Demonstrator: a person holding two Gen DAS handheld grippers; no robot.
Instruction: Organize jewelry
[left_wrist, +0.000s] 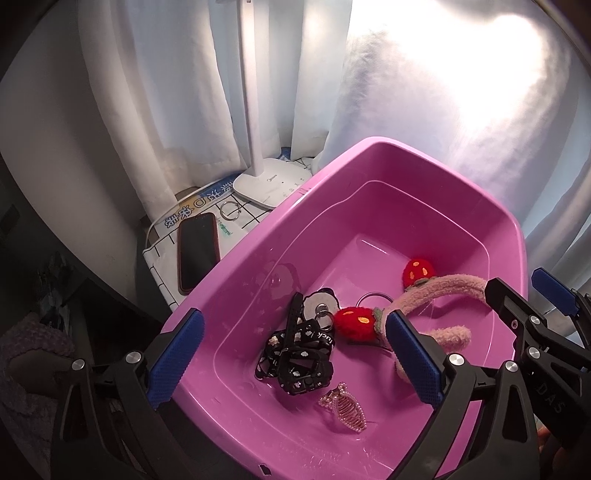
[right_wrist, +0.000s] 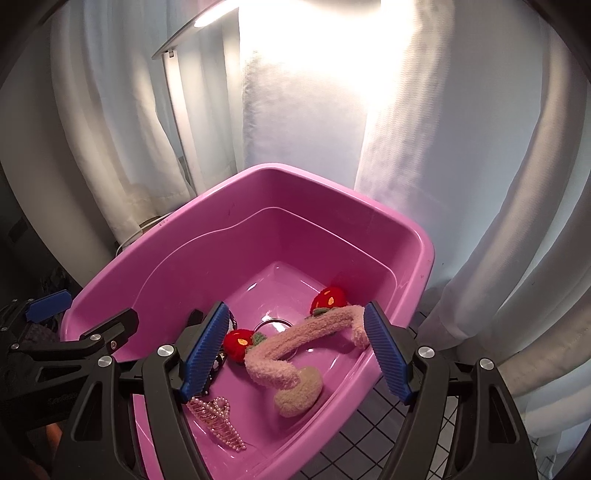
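Both hand-held grippers, left (left_wrist: 295, 363) and right (right_wrist: 297, 354), hang wide open over the pink tub (right_wrist: 236, 221). The fuzzy pink headband (right_wrist: 295, 341) lies inside, below the right one's fingers, not touching them.

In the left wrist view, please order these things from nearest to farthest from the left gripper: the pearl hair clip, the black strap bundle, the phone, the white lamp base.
From the left gripper:
1. Pearl hair clip, on the pink tub floor, just below the fingertips.
2. Black strap bundle, a little farther in, toward the left.
3. Phone, outside the tub, on its left.
4. White lamp base, farthest, behind the tub's left rim.
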